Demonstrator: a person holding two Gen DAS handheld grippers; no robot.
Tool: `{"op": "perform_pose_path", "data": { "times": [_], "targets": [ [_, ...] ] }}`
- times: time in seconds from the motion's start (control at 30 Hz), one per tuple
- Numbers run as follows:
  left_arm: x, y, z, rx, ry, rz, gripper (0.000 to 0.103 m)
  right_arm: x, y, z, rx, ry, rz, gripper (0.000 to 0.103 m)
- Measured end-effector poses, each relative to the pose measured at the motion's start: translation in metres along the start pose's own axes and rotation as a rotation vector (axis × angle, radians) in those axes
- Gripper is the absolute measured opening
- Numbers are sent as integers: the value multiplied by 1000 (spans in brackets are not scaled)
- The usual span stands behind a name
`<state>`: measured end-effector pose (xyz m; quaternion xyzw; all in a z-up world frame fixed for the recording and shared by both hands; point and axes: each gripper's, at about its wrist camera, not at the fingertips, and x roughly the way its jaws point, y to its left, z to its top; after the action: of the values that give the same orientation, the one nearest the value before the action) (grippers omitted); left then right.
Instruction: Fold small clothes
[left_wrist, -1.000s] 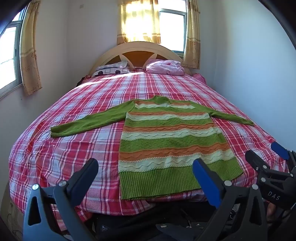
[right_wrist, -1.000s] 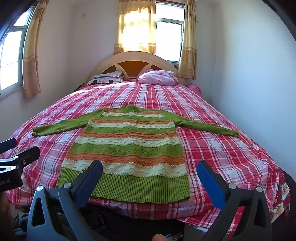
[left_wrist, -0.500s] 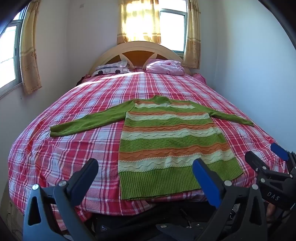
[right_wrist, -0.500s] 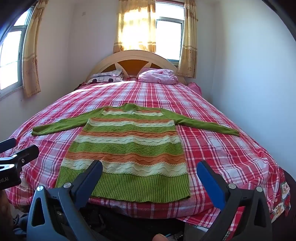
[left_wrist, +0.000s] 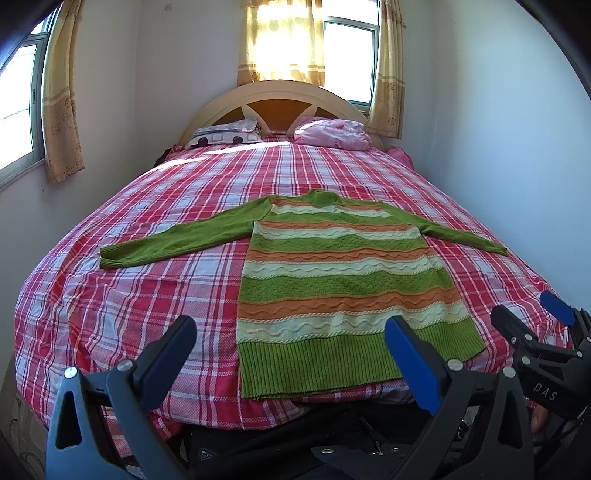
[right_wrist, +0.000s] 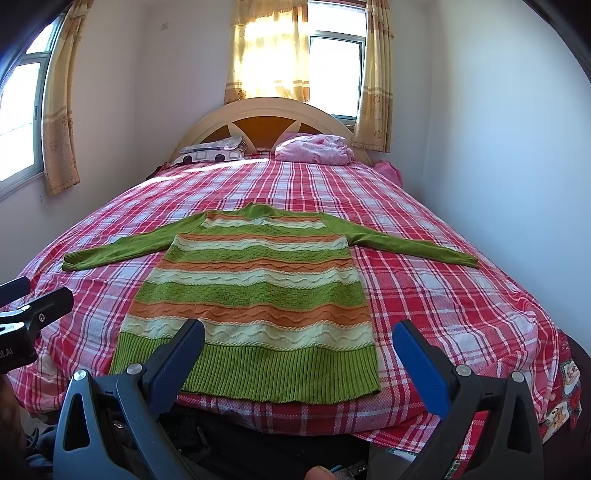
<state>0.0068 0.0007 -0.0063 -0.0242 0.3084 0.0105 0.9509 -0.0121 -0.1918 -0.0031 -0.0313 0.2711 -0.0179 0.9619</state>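
A green, orange and cream striped knit sweater (left_wrist: 332, 280) lies flat, front up, on the red plaid bed, both green sleeves spread out to the sides; it also shows in the right wrist view (right_wrist: 255, 295). Its ribbed green hem is nearest me, at the foot of the bed. My left gripper (left_wrist: 291, 354) is open and empty, held just before the hem's left half. My right gripper (right_wrist: 299, 354) is open and empty, before the hem's right half. Each gripper shows at the edge of the other's view.
The bed (left_wrist: 110, 295) with its plaid cover fills the room between the left wall with a window and the right wall (left_wrist: 517, 147). Two pillows (left_wrist: 332, 133) lie by the wooden headboard (left_wrist: 280, 96). Dark items sit on the floor below the bed's foot.
The right wrist view has tilted down slightly, so the sweater sits a little higher in it. The left gripper has barely moved. Both stay open.
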Motion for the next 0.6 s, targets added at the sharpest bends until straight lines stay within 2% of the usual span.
{"op": "perform_pose_path", "data": {
  "times": [0.6],
  "targets": [
    [2, 3, -1, -10, 5, 0, 103, 5, 0, -2, 6, 16, 5, 102]
  ]
}}
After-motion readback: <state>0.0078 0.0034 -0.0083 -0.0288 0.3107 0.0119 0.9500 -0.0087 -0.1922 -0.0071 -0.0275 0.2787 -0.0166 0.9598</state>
